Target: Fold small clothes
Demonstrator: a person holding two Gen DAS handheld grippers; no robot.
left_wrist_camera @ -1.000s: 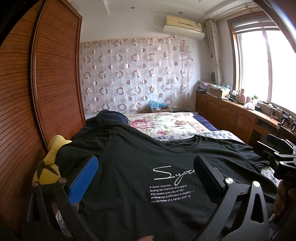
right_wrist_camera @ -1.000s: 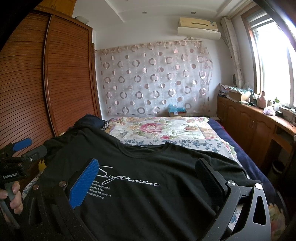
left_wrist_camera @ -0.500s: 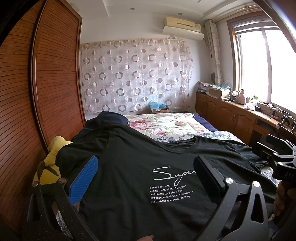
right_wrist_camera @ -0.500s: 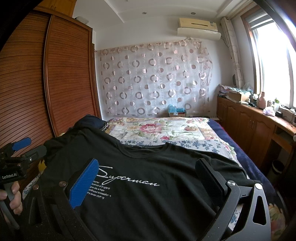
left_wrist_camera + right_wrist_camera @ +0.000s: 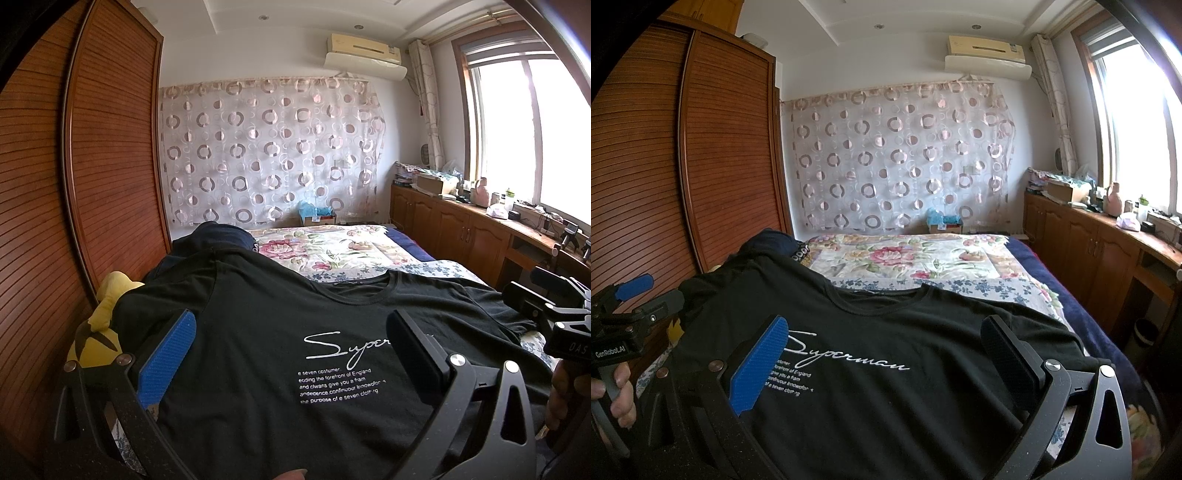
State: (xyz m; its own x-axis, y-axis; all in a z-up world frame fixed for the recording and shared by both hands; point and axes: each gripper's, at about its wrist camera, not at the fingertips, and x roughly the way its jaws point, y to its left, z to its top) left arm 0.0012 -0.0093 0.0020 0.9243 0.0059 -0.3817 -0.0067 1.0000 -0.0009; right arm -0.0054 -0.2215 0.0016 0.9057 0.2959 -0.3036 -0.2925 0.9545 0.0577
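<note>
The black short-sleeved cotton T-shirt with white script lettering point(image 5: 280, 354) lies spread flat, front up, on the near end of the floral-quilted bed point(image 5: 332, 251), its neckline toward the curtain wall; no fold shows in it, so the whole folding appears to be left to do. The left gripper point(image 5: 291, 354) hovers over the shirt's left half with its jaws wide and nothing between them, and the right gripper point(image 5: 886, 354) is likewise spread wide and empty over the right half. Only the left wrist view shows the yellow plush toy point(image 5: 99, 325) by the wooden slatted wardrobe point(image 5: 74, 184); only the right wrist view shows the full word "Superman" and the shirt's right sleeve edge
</note>
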